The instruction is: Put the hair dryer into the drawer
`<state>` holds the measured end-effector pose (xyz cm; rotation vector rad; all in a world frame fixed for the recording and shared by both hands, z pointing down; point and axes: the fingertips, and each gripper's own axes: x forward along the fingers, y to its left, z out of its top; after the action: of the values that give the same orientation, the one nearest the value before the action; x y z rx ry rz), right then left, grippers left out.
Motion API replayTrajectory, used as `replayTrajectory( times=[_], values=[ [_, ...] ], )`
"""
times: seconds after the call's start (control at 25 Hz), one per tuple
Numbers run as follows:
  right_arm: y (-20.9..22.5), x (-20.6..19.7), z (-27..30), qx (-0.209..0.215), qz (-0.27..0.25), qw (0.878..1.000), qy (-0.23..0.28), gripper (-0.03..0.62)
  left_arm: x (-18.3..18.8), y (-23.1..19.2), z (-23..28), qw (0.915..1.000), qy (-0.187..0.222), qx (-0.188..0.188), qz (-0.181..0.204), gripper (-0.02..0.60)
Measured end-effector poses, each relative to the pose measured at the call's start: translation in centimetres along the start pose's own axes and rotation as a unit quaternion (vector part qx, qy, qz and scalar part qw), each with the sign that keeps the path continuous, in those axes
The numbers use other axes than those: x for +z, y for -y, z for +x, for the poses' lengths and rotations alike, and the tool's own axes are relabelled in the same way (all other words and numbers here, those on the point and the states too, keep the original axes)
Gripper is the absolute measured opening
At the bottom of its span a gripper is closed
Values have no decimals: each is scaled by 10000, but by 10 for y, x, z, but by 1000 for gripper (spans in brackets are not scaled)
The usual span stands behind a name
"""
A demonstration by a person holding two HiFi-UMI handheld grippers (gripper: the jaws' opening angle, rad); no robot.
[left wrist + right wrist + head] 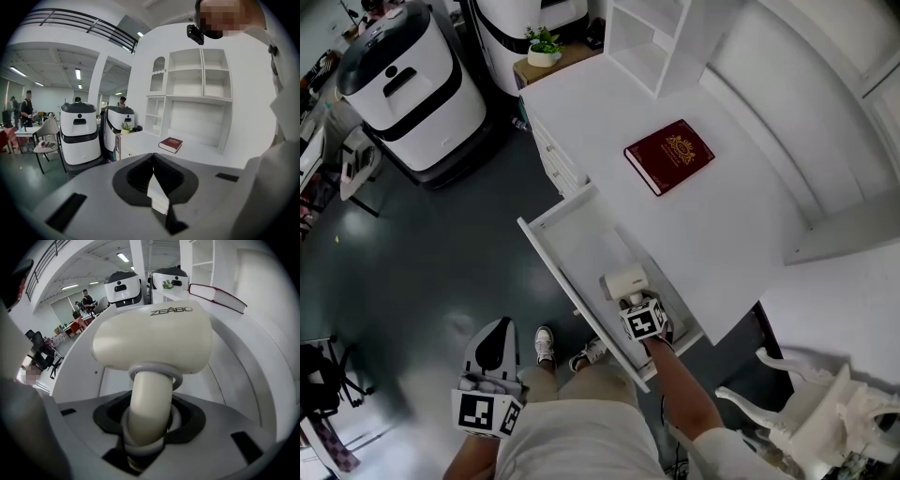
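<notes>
A cream hair dryer (625,279) hangs inside the open white drawer (553,248) of the desk. My right gripper (630,300) points steeply down and is shut on its handle. In the right gripper view the handle runs between the jaws, the dryer's head (152,341) is just beyond them, and the drawer's wall (243,366) is around it. My left gripper (494,345) is low at the left over the dark floor, apart from the drawer. Its jaws meet at the tips (153,161) with nothing held.
A red book (669,155) lies on the white desk top (741,234) beyond the drawer. A white shelf unit (652,37) and a potted plant (544,45) stand at the back. Two white machines (408,80) are on the floor at left. A white chair (806,403) is at lower right.
</notes>
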<state>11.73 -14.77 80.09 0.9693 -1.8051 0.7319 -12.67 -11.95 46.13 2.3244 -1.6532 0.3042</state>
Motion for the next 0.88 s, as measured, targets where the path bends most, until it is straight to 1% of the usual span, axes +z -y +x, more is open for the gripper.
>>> replayTrajectory(
  times=[0.44, 0.88],
  values=[
    [-2, 6, 10, 1, -90, 9998, -202, 206, -2, 3, 5, 10000, -46, -72, -43, 15],
    [1, 3, 20, -109, -229, 9980, -575, 206, -1, 1, 14, 9999, -77, -77, -73, 15]
  ],
)
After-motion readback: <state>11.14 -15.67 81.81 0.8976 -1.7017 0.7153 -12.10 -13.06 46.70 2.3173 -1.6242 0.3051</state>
